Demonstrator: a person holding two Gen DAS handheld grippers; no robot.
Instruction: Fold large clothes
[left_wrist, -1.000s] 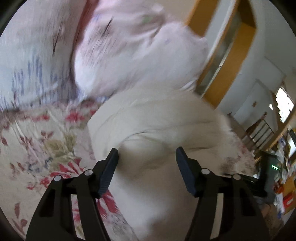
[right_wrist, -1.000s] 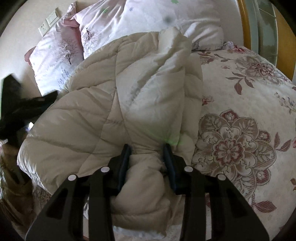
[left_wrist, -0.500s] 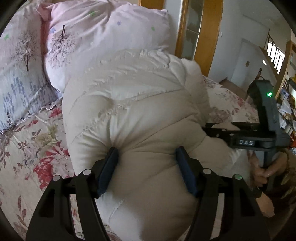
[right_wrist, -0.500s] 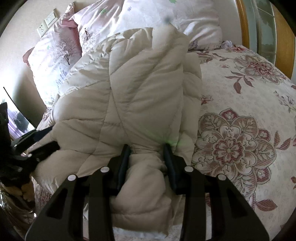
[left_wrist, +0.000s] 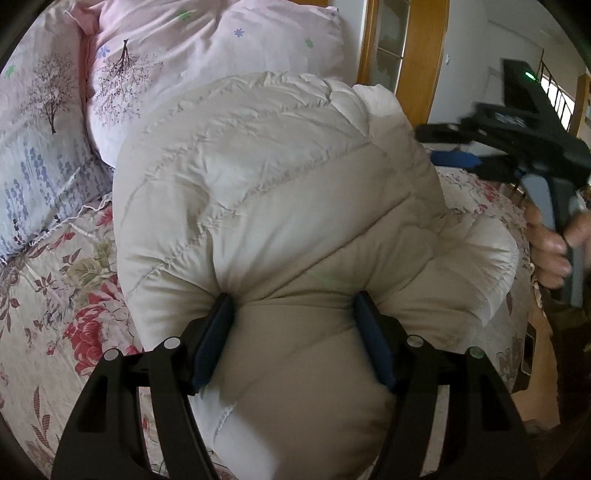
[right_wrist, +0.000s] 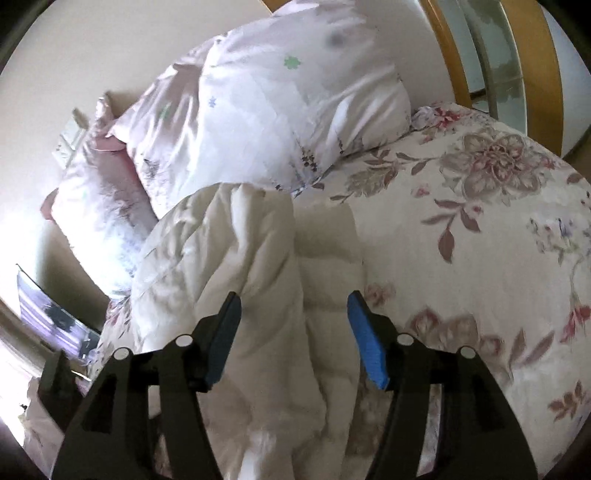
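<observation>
The puffy cream jacket is piled on the floral bed, pillows at 12 o'clock; a thick fold is clamped by the left tool; the right tool is held apart, gripping nothing, over the jacket's edge at 6 o'clock.

a home bedroom: a bed with floral bedspread, printed pillows and wooden doorframe.

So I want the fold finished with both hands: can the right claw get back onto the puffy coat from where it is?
Probably yes. The right claw is open, with the cream puffy coat directly ahead between its fingers and nothing in between. The left claw grips the coat elsewhere.
</observation>
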